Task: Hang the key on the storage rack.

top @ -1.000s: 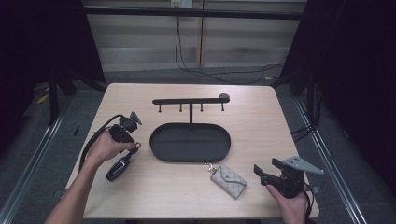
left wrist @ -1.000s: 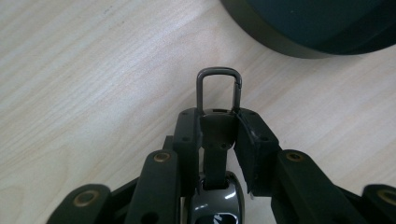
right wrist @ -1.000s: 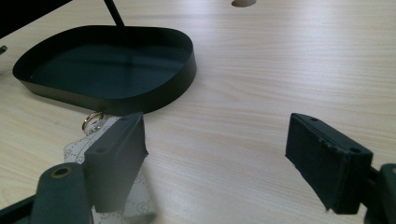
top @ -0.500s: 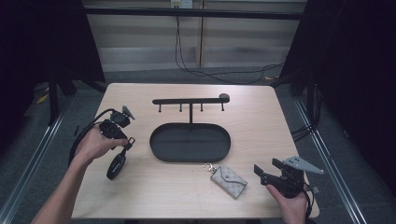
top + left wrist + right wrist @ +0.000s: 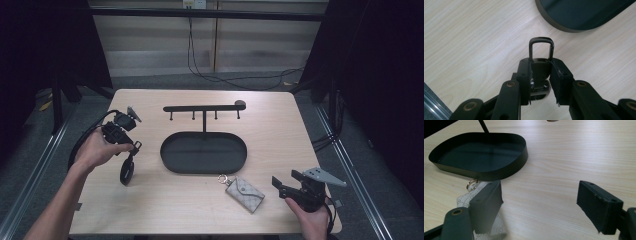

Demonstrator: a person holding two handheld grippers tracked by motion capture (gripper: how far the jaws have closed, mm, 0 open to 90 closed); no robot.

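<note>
A tray [image 5: 203,152] sits mid-table [image 5: 280,125], with a hook rack [image 5: 204,108] standing at its far edge. A key pouch [image 5: 244,193] lies just before the tray, to its right. A key fob [image 5: 127,170] lies left of the tray, under the left gripper [image 5: 131,145]

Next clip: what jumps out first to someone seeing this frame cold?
The black oval tray with its hook rack sits mid-table. At its left the left gripper is shut on a black key fob, whose clip loop pokes out past the jaws. Toward the near right, the right gripper waits wide open beside a patterned key pouch lying in front of the tray.
</note>
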